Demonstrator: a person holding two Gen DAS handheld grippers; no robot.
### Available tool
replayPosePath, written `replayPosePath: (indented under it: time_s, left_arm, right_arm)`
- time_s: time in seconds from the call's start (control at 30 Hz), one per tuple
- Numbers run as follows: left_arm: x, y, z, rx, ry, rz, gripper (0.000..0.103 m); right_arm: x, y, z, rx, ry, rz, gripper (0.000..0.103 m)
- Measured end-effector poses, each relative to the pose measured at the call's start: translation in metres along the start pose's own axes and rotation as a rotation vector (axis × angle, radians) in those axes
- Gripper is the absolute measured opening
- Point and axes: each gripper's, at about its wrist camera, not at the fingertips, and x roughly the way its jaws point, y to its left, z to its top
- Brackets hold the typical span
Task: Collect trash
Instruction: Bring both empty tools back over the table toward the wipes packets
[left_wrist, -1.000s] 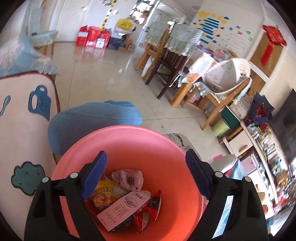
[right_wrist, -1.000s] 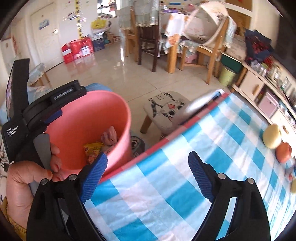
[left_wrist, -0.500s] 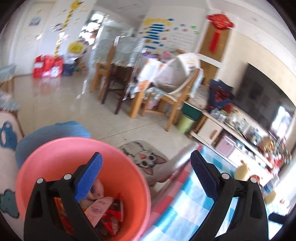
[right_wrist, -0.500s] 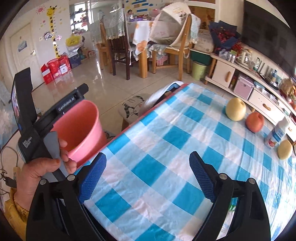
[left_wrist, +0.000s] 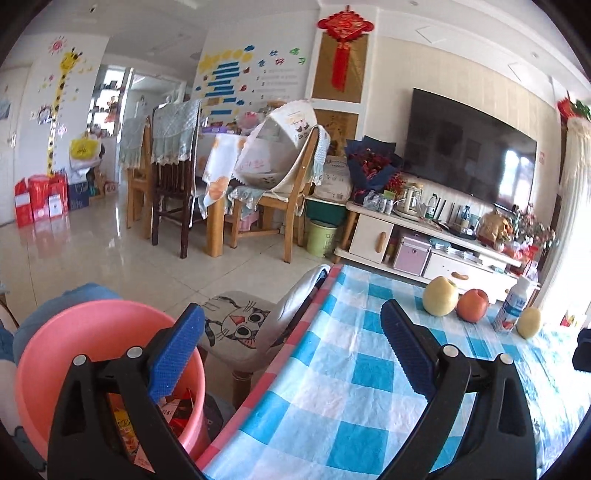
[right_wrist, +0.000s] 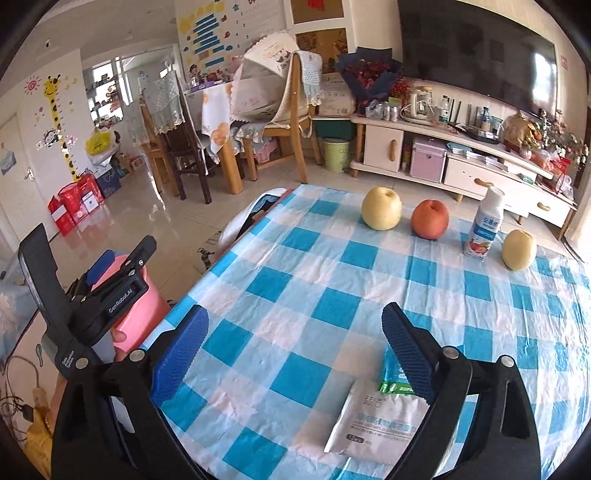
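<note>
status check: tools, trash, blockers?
Left tool and right tool open, empty. White flat packet on blue checked tablecloth ahead; pink plastic bin holds wrappers. Nothing blocking.

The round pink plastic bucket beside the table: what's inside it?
The round pink plastic bucket holds crumpled snack wrappers, red and orange with some white. The open left gripper covers most of them, so the count and the bottom stay hidden.

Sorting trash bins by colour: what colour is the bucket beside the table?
Pink; the bucket shows best in the left wrist view.
</note>
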Motion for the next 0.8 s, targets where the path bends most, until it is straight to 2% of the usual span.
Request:
replayPosePath:
  time_s: [0.2,0.37,0.6,0.8]
  left_arm:
    - [-0.001,-0.034,-0.006,0.110,0.050,0.021,0.096]
    - [-0.004,-0.050,-0.011,0.139,0.073,0.037,0.096]
    - [-0.013,-0.076,-0.022,0.189,0.084,0.004,0.096]
    - [-0.019,-0.103,-0.032,0.243,0.090,-0.062,0.096]
  right_arm:
    - [-0.009,-0.022,-0.006,-0.008,-0.020,-0.063,0.095]
    - [-0.017,-0.041,-0.012,0.010,-0.031,-0.081,0.095]
    - [-0.025,-0.070,-0.016,0.067,-0.028,-0.098,0.096]
    - [-0.032,-0.092,-0.019,0.106,-0.037,-0.118,0.096]
